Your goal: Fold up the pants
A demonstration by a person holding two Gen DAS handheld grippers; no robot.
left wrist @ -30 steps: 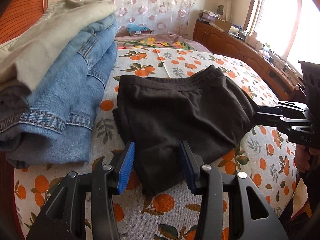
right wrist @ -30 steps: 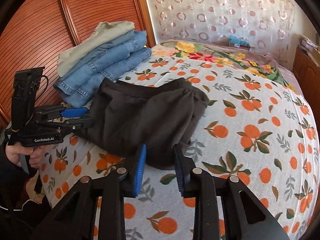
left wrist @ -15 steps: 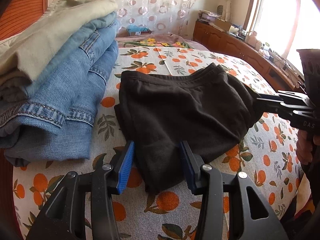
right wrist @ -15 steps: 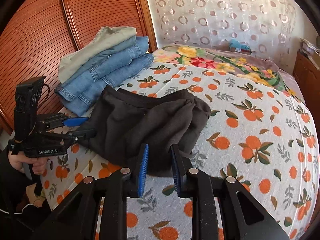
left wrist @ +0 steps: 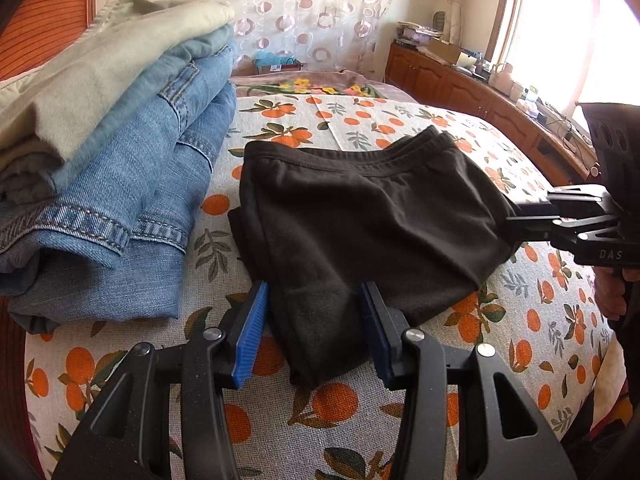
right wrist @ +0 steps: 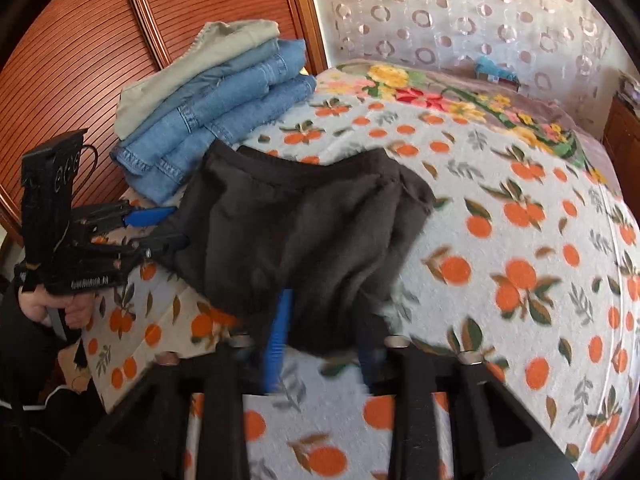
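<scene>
Pants [left wrist: 360,216]: black, already doubled into a compact bundle, lying on the bed [left wrist: 400,120] just beside the stack of folded jeans [left wrist: 132,184]; waistband on the side away from the cameras, near edge bunched and hanging over the bed's front.
Left tool [left wrist: 312,324]: blue pads apart, straddling the near corner of the pants without pressing; cloth between them, none pinched.
Right tool [right wrist: 320,336]: jaws closing; blurred in its own view, dark cloth between the pads, yet too smeared to tell whether the pads bite. Seen from the left wrist view, tip at the pants' far-right edge, seemingly on the fabric.
Step in hand: late stage, judged from the compact shape; taking hold of the near edge at both corners for one more fold or a tidy-up.
Next move calls for: left pads shutting on the corner, then both corners lifted together and carried toward the waistband, level, to keep layers from sliding.
Surroundings: folded jeans with a pale garment [left wrist: 120,40] on top, left of the pants against the wooden headboard [right wrist: 80,40]; a person's hand [right wrist: 52,308] on the left tool's grip.
</scene>
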